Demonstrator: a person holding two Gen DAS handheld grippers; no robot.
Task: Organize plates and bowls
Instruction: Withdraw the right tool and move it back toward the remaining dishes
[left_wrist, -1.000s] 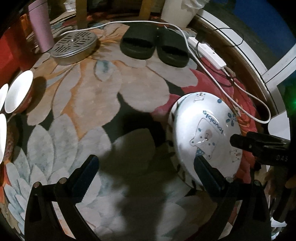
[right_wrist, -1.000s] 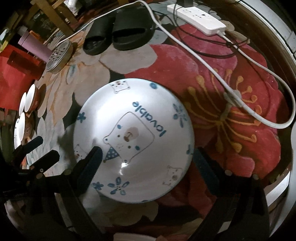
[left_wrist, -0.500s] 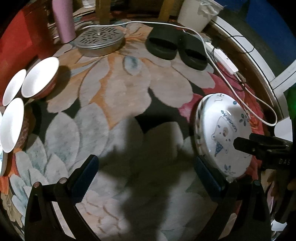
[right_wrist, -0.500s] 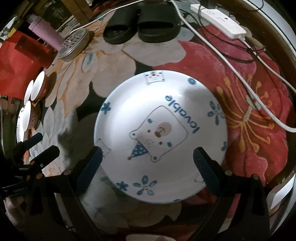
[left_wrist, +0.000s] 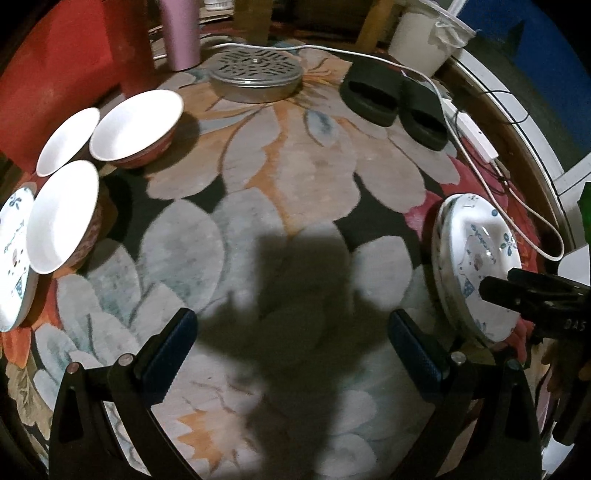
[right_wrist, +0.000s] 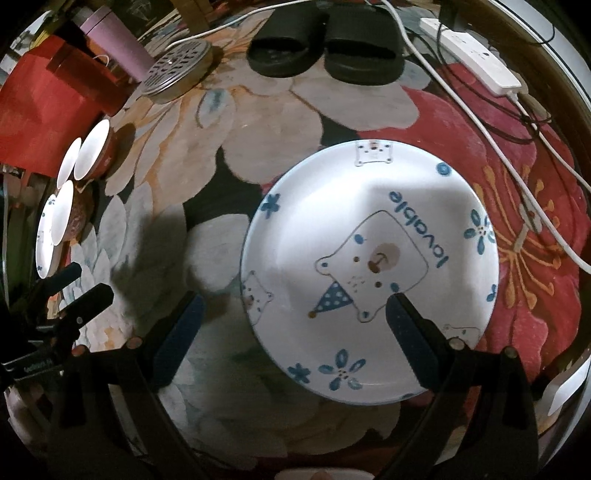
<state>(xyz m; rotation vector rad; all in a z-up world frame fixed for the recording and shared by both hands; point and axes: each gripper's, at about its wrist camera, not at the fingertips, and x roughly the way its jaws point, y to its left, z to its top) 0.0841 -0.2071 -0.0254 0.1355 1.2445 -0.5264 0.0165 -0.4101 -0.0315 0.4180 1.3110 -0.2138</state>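
Observation:
A white plate with a blue bear print (right_wrist: 369, 266) lies on the floral rug, and shows at the right in the left wrist view (left_wrist: 476, 258). My right gripper (right_wrist: 291, 332) is open above its near-left edge, empty. My left gripper (left_wrist: 291, 347) is open and empty over bare rug. Three red bowls with white insides (left_wrist: 136, 125) (left_wrist: 62, 214) (left_wrist: 68, 140) and another bear plate (left_wrist: 14, 254) sit at the left, small in the right wrist view (right_wrist: 92, 155).
A round metal grille lid (left_wrist: 255, 72), a pink tumbler (left_wrist: 181, 33), black slippers (left_wrist: 395, 99), a white power strip with cables (right_wrist: 476, 55) and a white bucket (left_wrist: 424, 40) lie at the back. A red box (left_wrist: 55, 74) stands at the left.
Both grippers have pulled back and swung left. The bear plate now sits further right in both views, and the bowls and second plate have come into the left wrist view.

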